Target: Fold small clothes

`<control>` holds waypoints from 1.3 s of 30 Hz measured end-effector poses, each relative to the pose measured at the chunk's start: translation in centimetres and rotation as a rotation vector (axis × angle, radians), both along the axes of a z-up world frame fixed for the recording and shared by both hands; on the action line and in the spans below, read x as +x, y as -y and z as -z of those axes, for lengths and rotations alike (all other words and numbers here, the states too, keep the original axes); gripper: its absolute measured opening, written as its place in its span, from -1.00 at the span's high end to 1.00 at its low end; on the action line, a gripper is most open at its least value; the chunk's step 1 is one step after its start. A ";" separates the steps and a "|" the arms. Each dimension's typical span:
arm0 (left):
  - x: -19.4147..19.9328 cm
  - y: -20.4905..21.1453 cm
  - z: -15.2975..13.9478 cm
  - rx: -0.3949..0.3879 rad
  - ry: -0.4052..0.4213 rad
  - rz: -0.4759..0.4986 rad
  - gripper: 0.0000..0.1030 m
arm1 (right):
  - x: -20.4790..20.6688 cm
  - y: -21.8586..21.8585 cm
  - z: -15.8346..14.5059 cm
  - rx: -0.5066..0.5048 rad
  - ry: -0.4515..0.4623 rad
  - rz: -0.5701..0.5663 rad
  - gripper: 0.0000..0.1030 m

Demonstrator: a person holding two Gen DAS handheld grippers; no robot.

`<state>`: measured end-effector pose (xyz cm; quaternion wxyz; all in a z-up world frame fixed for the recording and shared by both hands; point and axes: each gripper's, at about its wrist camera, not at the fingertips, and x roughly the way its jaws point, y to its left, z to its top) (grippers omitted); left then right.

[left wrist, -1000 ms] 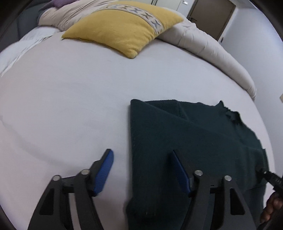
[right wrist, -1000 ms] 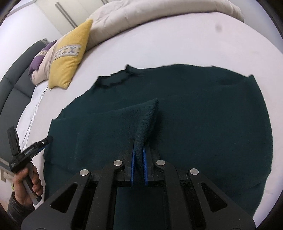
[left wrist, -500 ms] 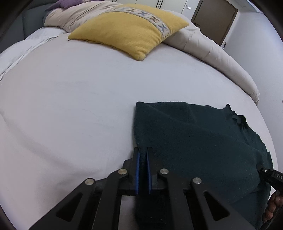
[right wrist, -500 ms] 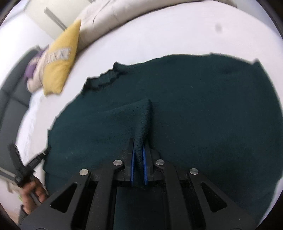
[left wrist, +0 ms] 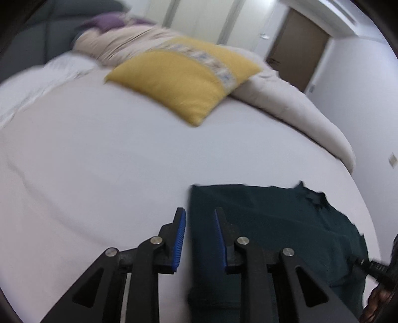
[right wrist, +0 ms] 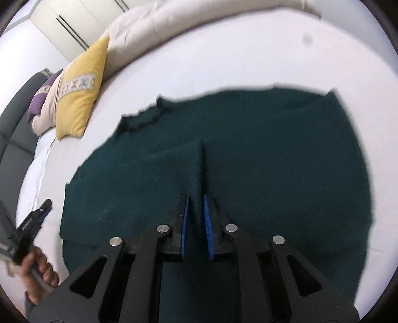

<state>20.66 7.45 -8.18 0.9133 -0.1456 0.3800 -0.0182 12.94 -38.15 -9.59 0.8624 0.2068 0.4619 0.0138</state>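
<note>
A dark green knit sweater [right wrist: 261, 154] lies spread on the white bed sheet [right wrist: 223, 62], with one part folded over its middle. In the left wrist view the sweater [left wrist: 273, 223] lies to the right. My left gripper [left wrist: 199, 218] is open, its jaws either side of the sweater's left edge. My right gripper [right wrist: 196, 206] is slightly open around a raised fold of the sweater. The left gripper also shows in the right wrist view [right wrist: 32, 221], held by a hand at the sweater's left edge.
A yellow cushion [left wrist: 184, 79] and a beige duvet [left wrist: 293, 104] lie at the far side of the bed. A dark headboard [right wrist: 12, 129] and a purple pillow [left wrist: 107, 21] are beyond. A brown door [left wrist: 298, 47] stands at the back right.
My left gripper shut on the sweater's edge half a second ago and has now opened. My right gripper's jaws have parted slightly around the fold. Both views have shifted a little.
</note>
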 end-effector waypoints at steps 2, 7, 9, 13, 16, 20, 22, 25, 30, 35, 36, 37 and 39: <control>0.3 1.7 -0.1 0.042 0.005 0.047 0.53 | -0.7 -0.8 -1.0 0.029 0.026 -0.020 0.75; 1.1 3.7 5.1 0.125 -0.140 0.111 0.48 | -1.6 -3.1 1.5 0.030 -0.039 -0.117 0.76; 0.4 3.7 5.1 0.152 -0.096 0.129 0.48 | -2.5 -2.5 2.4 0.066 0.024 -0.126 0.78; 0.1 3.5 4.7 0.176 -0.101 0.150 0.48 | -3.5 -0.4 1.6 0.133 0.020 -0.066 0.76; -0.5 2.9 4.7 0.150 -0.091 0.146 0.48 | -4.7 0.0 -0.1 0.087 0.096 -0.046 0.70; -2.0 2.1 3.9 0.141 -0.122 0.120 -0.09 | -4.4 1.9 2.2 0.145 0.008 -0.055 0.58; -4.1 1.2 3.1 0.103 -0.114 0.109 -0.14 | -6.2 3.1 1.0 0.161 0.016 -0.003 0.57; -8.2 -0.5 2.0 0.035 -0.119 0.129 -0.17 | -10.2 4.3 -1.6 0.151 0.066 0.005 0.37; -16.0 -3.0 1.2 -0.114 -0.156 0.175 -0.35 | -20.1 6.4 -5.2 0.137 0.162 0.013 -0.34; -23.2 -4.0 2.9 -0.260 -0.285 0.234 -0.35 | -28.6 8.3 -4.6 0.155 0.108 -0.005 -0.34; -24.7 -4.0 3.3 -0.268 -0.309 0.236 -0.35 | -30.3 8.6 -4.2 0.153 0.089 -0.009 -0.34; -25.8 -3.9 3.6 -0.275 -0.325 0.242 -0.35 | -31.6 8.8 -3.8 0.145 0.076 -0.009 -0.34; -27.3 -3.9 3.9 -0.288 -0.346 0.244 -0.35 | -34.1 9.5 -2.9 0.151 0.048 0.000 -0.34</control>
